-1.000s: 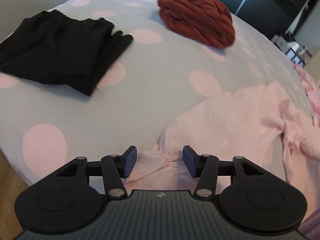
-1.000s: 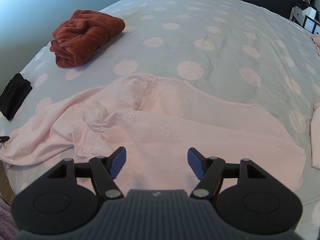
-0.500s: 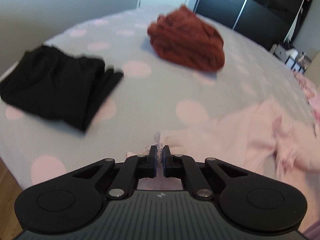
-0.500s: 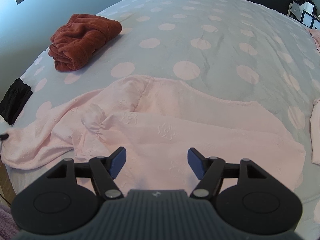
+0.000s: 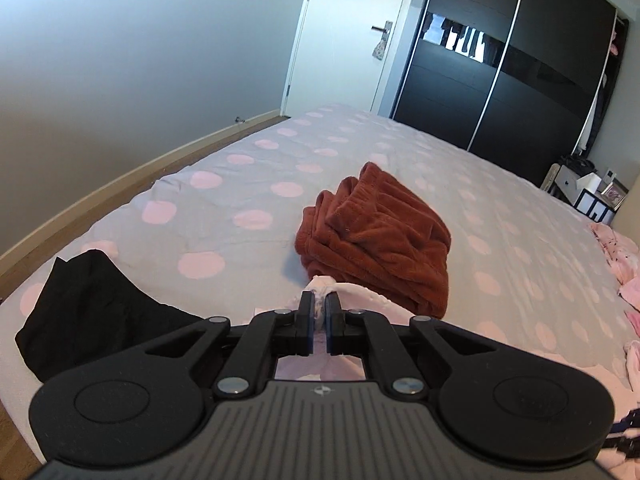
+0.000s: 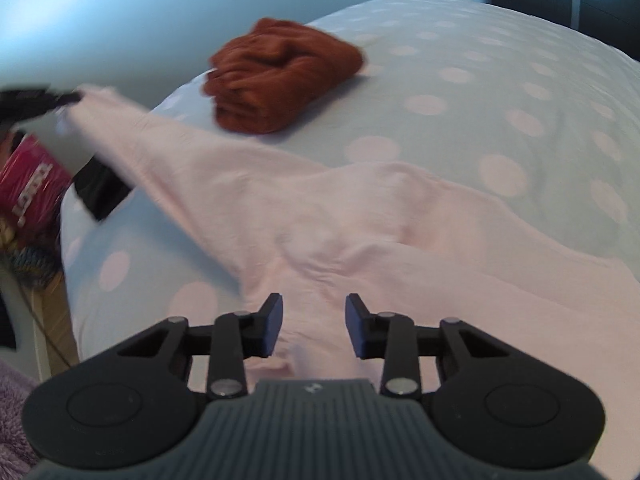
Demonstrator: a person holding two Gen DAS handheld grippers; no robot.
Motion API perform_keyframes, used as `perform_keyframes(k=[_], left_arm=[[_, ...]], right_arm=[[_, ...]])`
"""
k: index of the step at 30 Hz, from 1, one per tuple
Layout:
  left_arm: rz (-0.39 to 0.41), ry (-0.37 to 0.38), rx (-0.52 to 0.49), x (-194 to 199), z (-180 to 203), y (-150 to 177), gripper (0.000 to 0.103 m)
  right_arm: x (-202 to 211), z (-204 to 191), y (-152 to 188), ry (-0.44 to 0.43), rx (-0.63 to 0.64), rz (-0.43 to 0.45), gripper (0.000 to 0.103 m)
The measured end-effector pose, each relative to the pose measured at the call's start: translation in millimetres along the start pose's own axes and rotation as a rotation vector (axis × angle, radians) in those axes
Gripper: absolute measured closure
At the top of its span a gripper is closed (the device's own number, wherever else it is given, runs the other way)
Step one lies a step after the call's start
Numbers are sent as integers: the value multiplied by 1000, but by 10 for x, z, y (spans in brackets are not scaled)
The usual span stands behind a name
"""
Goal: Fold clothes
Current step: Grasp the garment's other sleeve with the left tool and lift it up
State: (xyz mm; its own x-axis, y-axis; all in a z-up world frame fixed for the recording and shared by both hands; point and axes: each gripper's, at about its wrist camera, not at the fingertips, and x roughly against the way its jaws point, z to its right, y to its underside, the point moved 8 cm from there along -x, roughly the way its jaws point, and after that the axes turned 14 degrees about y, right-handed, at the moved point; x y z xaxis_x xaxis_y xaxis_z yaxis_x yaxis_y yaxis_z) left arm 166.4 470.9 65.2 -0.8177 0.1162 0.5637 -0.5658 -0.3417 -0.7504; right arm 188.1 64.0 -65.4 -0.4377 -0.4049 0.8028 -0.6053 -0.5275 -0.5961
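A pale pink garment (image 6: 360,216) lies spread on the polka-dot bed (image 5: 520,240). My left gripper (image 5: 318,312) is shut on its cuff (image 5: 320,286) and holds that sleeve up off the cover. In the right wrist view the sleeve stretches up to the far left, where the left gripper (image 6: 36,100) shows as a dark blur. My right gripper (image 6: 314,320) hovers low over the garment's near edge. Its jaws are closing, with pink cloth lying between and under the pads, which are not pressing on it.
A folded rust-red garment (image 5: 376,236) and a folded black one (image 5: 92,300) rest on the bed's left half. More pink clothes (image 5: 616,248) lie at the bed's right edge. A dark wardrobe (image 5: 500,80) and a door stand behind. A pink box (image 6: 32,188) sits off the bed's left side.
My left gripper shut on the sleeve's cuff and rose, pulling the sleeve up. My right gripper shifted left along the garment and its jaws narrowed.
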Motion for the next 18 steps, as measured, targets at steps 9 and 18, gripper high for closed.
perform_keyframes(k=[9,18], left_arm=[[6,64,-66,34,262,-80,100],[65,284,-274,303,1583,-412,100]], right_arm=[[-849,-280,141,18,70,-162,75],[-124,229,30,84,52,-104,68]])
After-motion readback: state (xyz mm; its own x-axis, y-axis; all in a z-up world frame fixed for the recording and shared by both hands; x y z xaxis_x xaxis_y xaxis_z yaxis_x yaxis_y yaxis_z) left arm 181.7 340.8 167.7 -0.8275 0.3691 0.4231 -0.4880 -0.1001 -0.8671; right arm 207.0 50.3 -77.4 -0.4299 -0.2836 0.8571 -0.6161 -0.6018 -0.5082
